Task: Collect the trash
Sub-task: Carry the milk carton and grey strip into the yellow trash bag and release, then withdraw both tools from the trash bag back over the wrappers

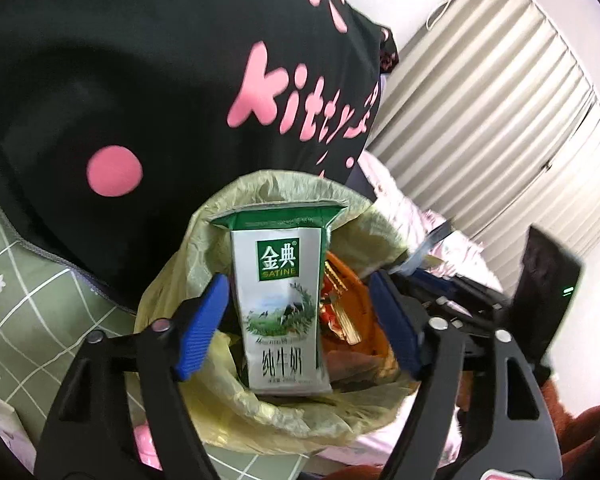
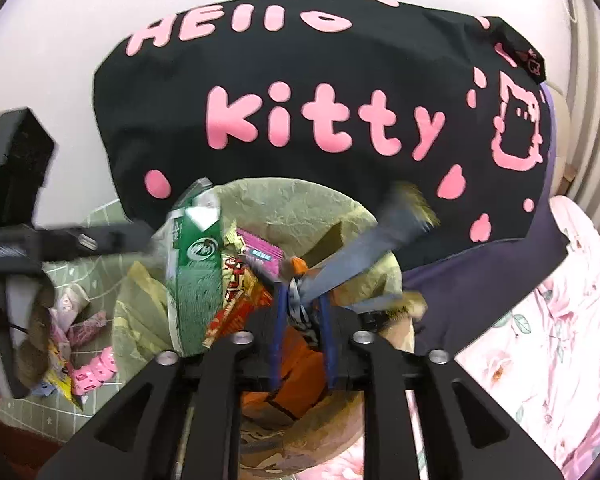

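While the left gripper (image 1: 300, 320) is standing open, a milk carton (image 1: 280, 304) is sitting loose between its jaws—over the trash bag (image 1: 204, 240); the right gripper (image 2: 302, 316) is open too.

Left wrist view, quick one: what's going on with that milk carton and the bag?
Two handheld grippers are filling a yellow-green trash bag. The left gripper stands open around an upright milk carton in the bag's mouth. A blurred grey wrapper sits between the fingers of the right gripper; whether it is gripped is unclear.
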